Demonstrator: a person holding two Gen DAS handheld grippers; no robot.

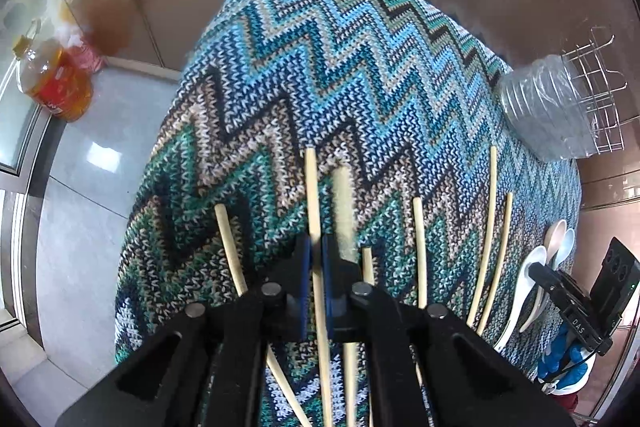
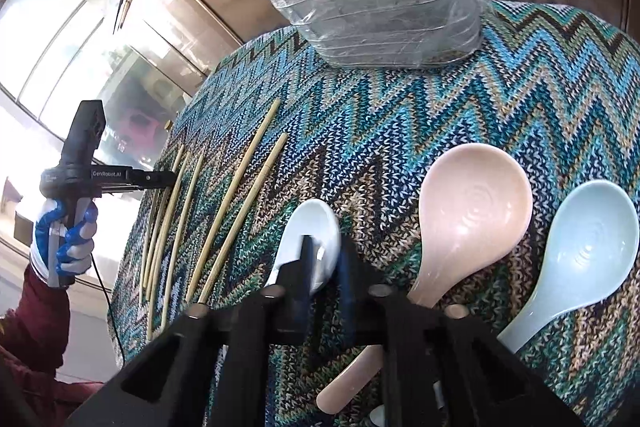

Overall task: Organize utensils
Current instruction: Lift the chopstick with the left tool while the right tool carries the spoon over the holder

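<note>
Now | left gripper (image 1: 316,263) jaws clamped on chopstick (image 1: 314,195) | right gripper (image 2: 324,263) jaws clamped on white spoon (image 2: 310,227)

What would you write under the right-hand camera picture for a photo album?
Right gripper closes on a white spoon; pink spoon, pale blue spoon, chopsticks and wire basket on zigzag cloth.

The left gripper (image 2: 168,181) is showing "GenRobot.AI" in pale letters along its black body. The right gripper (image 1: 538,273) is carrying "DAS" (small, on its housing).
</note>
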